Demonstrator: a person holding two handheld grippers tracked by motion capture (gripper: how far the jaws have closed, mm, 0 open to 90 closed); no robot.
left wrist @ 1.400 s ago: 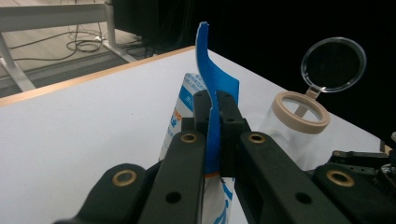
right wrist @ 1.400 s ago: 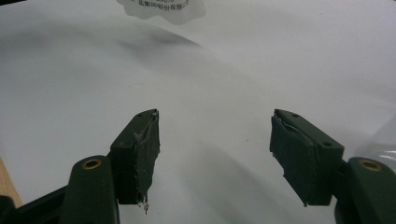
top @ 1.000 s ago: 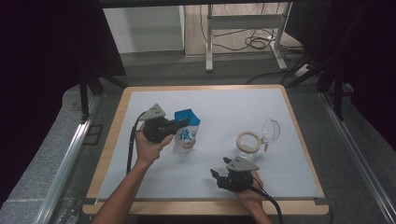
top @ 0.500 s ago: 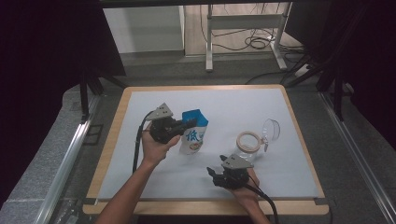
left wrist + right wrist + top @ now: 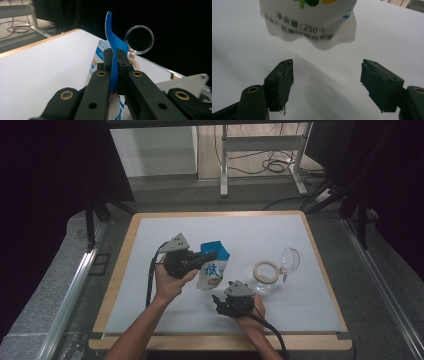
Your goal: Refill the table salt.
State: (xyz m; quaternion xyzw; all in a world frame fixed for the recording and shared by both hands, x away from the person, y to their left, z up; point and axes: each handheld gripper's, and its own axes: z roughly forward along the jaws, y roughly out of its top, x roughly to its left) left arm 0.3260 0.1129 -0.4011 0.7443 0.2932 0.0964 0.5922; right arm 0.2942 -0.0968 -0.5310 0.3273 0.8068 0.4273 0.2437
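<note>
Blue-white plastic pouch (image 5: 212,270): top pinched by left gripper (image 5: 205,258), lifted.
Right gripper (image 5: 216,300): jaws just widened, nothing between, beside pouch base.

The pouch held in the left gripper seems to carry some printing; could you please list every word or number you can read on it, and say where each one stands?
"低": large blue character on the white front of the pouch, high view.
"净含量: 250": dark line near the pouch's bottom edge, right gripper view; the unit after it is unclear.
Line under it, ending "有限": otherwise too blurred to read.
Blue print on the pouch side, left gripper view: too small to read.
</note>
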